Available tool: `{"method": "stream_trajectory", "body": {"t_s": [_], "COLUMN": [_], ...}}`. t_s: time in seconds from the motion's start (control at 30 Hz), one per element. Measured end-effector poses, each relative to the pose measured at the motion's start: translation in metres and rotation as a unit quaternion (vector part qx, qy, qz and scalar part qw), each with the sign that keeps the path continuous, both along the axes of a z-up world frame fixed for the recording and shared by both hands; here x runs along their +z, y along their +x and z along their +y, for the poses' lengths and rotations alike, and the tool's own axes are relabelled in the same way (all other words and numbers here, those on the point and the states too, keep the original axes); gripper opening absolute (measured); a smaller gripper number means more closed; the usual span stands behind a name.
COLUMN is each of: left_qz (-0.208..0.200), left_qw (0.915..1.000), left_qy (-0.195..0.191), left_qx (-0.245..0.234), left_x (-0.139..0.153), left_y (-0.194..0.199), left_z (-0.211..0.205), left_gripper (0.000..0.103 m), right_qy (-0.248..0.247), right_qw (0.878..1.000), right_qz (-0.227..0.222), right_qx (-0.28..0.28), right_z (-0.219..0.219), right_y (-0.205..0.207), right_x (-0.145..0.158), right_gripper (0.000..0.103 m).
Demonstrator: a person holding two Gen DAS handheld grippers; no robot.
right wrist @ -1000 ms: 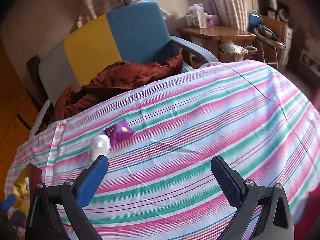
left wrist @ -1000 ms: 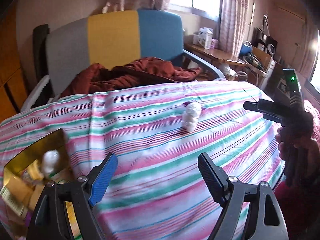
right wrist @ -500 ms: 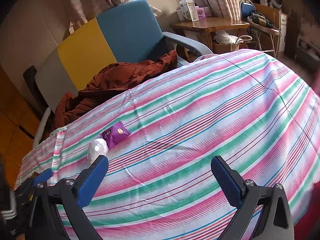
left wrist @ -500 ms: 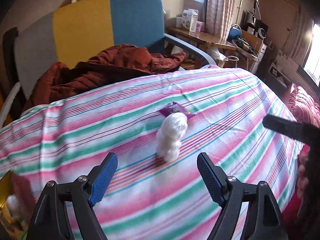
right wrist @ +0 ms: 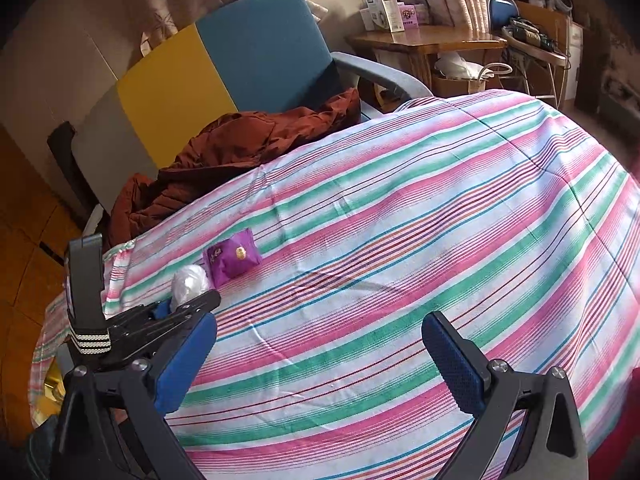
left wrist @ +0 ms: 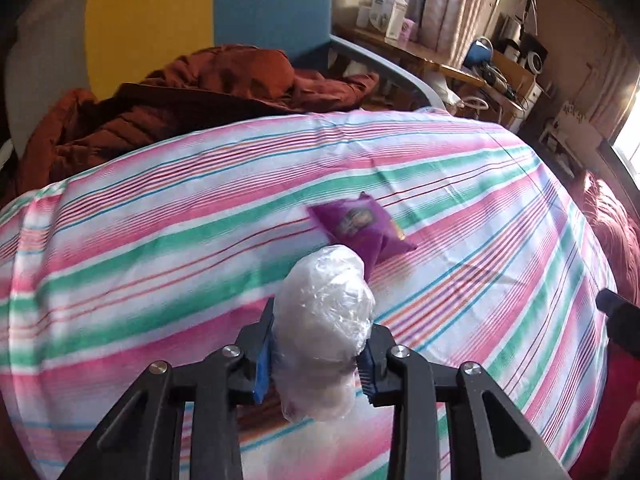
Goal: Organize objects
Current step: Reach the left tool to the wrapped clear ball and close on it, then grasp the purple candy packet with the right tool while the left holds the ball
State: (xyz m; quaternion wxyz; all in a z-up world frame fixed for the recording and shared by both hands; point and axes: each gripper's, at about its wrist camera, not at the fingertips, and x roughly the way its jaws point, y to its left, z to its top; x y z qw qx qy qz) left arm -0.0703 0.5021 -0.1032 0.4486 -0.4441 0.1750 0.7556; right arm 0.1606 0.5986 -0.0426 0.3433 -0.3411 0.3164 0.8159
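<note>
A white bundle wrapped in clear plastic (left wrist: 326, 304) lies on the striped cloth (left wrist: 160, 240). My left gripper (left wrist: 320, 348) has its jaws closing, and both blue pads press on the bundle's sides. Just beyond it a purple snack packet (left wrist: 358, 226) lies flat, touching the bundle's far end. From the right wrist view the same bundle (right wrist: 190, 282) and purple packet (right wrist: 232, 258) sit at the left, with the left gripper (right wrist: 180, 304) around the bundle. My right gripper (right wrist: 316, 360) hangs open over bare cloth, with nothing between its fingers.
A rust-brown jacket (left wrist: 200, 92) is heaped on a grey, yellow and blue chair (right wrist: 240, 52) behind the cloth. A wooden side table (right wrist: 424, 40) with boxes stands at the back right. A gold box edge (right wrist: 50, 388) shows at the lower left.
My left gripper has come forward and down from beside the gold box to the white bundle, and its wide jaws have shut on it. The right gripper has stayed put.
</note>
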Motion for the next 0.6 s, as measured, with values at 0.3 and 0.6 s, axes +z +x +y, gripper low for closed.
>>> {"method": "stream_trajectory", "body": {"t_s": [0.3, 0.6], "left_qz": [0.044, 0.037], "left_qw": [0.9957, 0.9961], "left_qy": [0.013, 0.022], "left_qx": [0.080, 0.077], "left_x": [-0.006, -0.010], "left_y": [0.022, 0.017], "left_z": [-0.083, -0.079], "left_gripper": [0.034, 0.034], "right_qy": [0.006, 0.007], "right_qw": [0.999, 0.996], "right_qz": [-0.020, -0.064], "right_qx": [0.029, 0.058], "right_z": [-0.010, -0.016], "right_y": [-0.011, -0.027], "right_x": [-0.004, -0.020], "right_gripper": [0.103, 0.103]}}
